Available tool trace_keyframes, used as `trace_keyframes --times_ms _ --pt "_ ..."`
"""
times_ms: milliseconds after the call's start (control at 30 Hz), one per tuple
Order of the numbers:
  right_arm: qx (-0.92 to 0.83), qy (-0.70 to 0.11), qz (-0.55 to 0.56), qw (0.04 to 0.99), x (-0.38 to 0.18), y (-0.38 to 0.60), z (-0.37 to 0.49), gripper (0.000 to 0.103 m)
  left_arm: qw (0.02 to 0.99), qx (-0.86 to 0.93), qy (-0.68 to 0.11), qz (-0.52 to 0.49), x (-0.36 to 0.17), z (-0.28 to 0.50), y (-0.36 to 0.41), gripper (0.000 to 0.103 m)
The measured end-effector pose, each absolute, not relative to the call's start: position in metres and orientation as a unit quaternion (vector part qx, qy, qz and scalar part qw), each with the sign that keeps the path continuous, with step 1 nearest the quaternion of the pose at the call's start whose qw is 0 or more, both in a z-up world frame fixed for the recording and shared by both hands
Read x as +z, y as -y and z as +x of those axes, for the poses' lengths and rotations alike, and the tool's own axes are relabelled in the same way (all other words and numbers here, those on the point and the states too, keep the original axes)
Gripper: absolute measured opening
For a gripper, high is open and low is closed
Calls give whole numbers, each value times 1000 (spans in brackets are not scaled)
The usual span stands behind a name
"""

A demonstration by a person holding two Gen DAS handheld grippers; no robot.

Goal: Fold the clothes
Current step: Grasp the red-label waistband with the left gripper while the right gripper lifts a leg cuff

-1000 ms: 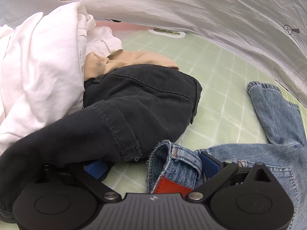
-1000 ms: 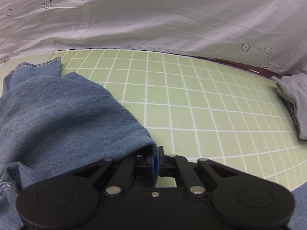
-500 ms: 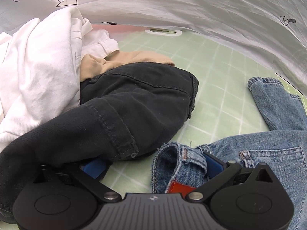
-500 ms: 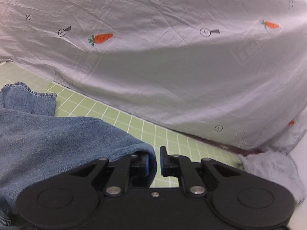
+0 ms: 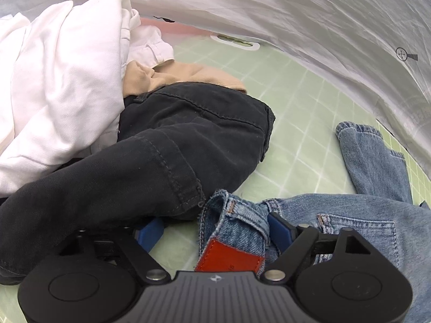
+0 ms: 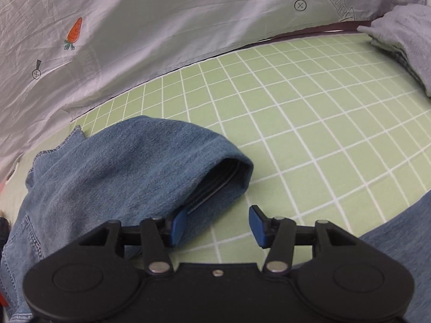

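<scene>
blue jeans (image 5: 358, 231) are spread on a green gridded mat (image 6: 309, 123) on the tabletop, with the waistband bunched up between the blue pads of the left tongs (image 5: 215, 228). a red patch (image 5: 229, 253) is sewn at the waistband; its stamped writing is too small to be read. a pale sheet (image 6: 161, 8) is draped behind the mat, printed with orange carrots (image 6: 74, 32), crossed circles and a boxed arrow whose lettering is cut off and cannot be made out.

to the left of the jeans, black trousers (image 5: 161, 156) are heaped, their hem touching the denim waistband and lying over the left pad. a tan garment (image 5: 172, 76) is tucked beneath a white garment (image 5: 54, 86) behind them. a grey folded cloth (image 6: 404, 35) is seen at the far right edge of the mat, well apart from the jeans.

the denim is mid blue and faded, with orange stitching, a back pocket and a frayed waistband edge. one leg is folded over, its hem opening turned toward the right tongs (image 6: 218, 223).

the left tongs are held wide and have just been closing, the waistband between them; the right pad touches it, while a grip cannot be told. the right tongs stand partly apart and have just been opening, with only a fold of leg against the left pad and bare mat between them.
</scene>
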State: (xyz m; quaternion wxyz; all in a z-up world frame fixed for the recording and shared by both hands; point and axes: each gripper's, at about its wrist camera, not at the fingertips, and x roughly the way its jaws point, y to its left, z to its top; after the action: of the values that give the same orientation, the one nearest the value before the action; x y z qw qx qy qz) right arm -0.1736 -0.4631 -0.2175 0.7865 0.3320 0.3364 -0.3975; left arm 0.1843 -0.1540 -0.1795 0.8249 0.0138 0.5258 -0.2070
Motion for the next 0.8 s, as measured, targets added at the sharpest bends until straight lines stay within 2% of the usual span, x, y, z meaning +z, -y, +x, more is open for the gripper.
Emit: trace_keyframes --times_ms 133,333,467,500,567,633,800 --pt "-384 -344 329 791 -221 456 -164 54 808 -247 -535 -11 -171 177 147 77" --pt "-378 -347 316 798 -221 455 -164 57 802 -287 -522 48 -177 157 157 77" --pt "-376 -347 317 798 -221 457 -164 57 800 -285 -528 19 -185 166 161 77" --pt "-377 -348 316 798 -221 457 -164 58 799 -287 -528 15 -186 168 162 75" --pt "-379 -347 315 798 -221 456 -164 60 806 -284 -520 18 -187 171 164 63" --pt "-380 -345 316 798 -222 455 -164 63 813 -274 -513 27 -186 173 165 47" --pt "-381 -347 314 798 -222 454 -159 72 816 -260 -515 37 -185 186 164 44"
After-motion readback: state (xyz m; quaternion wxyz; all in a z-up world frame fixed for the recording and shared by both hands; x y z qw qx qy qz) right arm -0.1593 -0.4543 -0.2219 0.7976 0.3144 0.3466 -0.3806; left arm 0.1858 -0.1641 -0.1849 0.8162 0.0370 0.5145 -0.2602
